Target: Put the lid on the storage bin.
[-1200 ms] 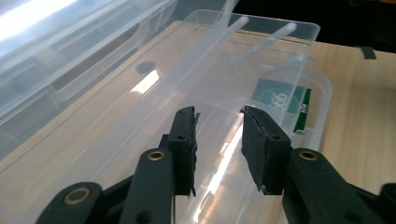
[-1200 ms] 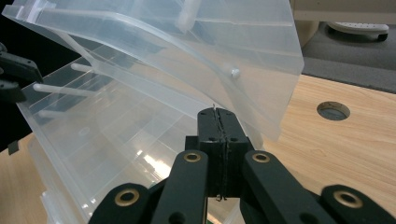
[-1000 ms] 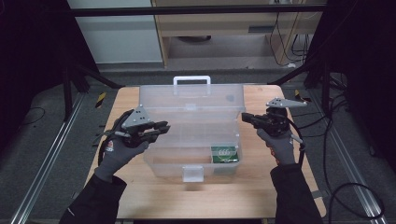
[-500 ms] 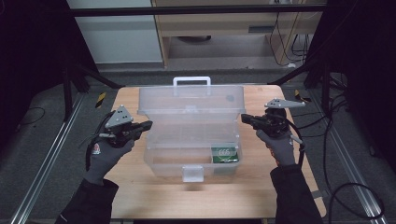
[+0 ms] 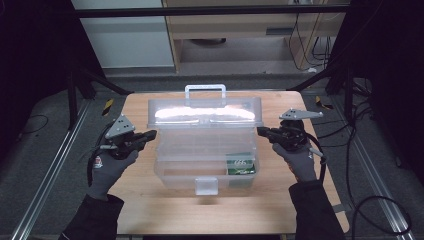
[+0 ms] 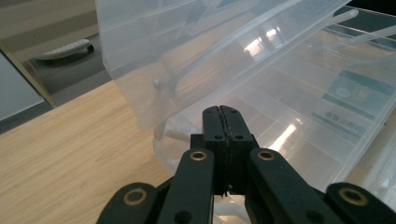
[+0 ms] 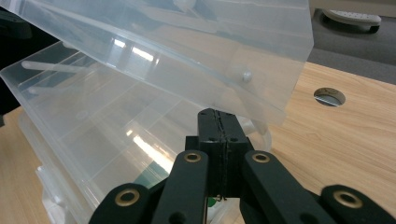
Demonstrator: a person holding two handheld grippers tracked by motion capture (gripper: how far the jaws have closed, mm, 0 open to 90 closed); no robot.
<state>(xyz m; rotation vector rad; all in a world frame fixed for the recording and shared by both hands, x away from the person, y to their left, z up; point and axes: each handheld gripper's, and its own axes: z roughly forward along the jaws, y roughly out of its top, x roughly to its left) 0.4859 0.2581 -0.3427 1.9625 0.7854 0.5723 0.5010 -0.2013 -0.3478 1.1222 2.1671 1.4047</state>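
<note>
A clear plastic toolbox stands in the middle of the wooden table. Its lid is raised, with the white handle at the back. A green packet lies in the front right corner of the box. My left gripper sits just off the box's left side, pointing at it, shut with nothing between the jaws. In the left gripper view its jaws meet in front of the lid's left hinge. My right gripper is shut and empty at the box's right side, its tips close to the right hinge.
A white latch hangs at the box's front. A round cable hole is cut in the table to the right of the box. Dark frame legs and cables stand off both sides of the table.
My left gripper has drawn back to the left, from over the box's left part to beside it, and its jaws have closed. The right gripper has stayed put.
</note>
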